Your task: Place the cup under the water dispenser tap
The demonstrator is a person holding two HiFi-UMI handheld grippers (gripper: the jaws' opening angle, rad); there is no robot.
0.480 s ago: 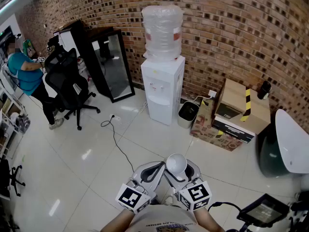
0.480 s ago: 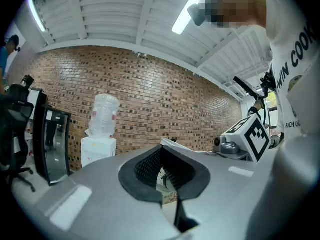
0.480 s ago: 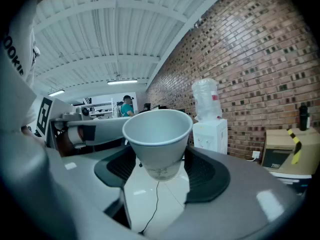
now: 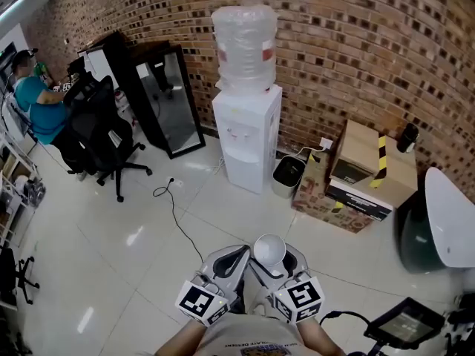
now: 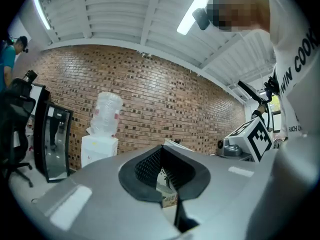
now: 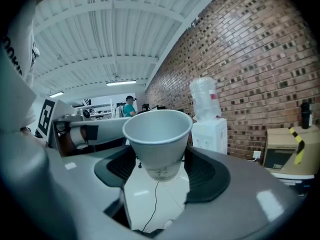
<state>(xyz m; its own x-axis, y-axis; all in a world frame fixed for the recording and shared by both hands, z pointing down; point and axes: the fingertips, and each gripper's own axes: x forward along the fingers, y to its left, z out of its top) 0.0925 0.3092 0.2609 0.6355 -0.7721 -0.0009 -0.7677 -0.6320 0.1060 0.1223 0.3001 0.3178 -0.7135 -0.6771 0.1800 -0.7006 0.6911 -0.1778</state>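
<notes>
The right gripper [image 4: 277,262] has its fingers [image 6: 210,176] spread wide but pressed on both sides of the one cup [image 4: 269,249]. The cup is held mouth up, I think to keep it level for the way to the dispenser [image 4: 247,136], from which it is well apart, in front across the floor [image 4: 148,221]. The left gripper [image 4: 227,264], equally far from the dispenser, has its fingers [image 5: 150,166] closed together on nothing, probably because one cup needs one gripper; I count one cup, one dispenser with one bottle [image 4: 244,47], and two grippers.
</notes>
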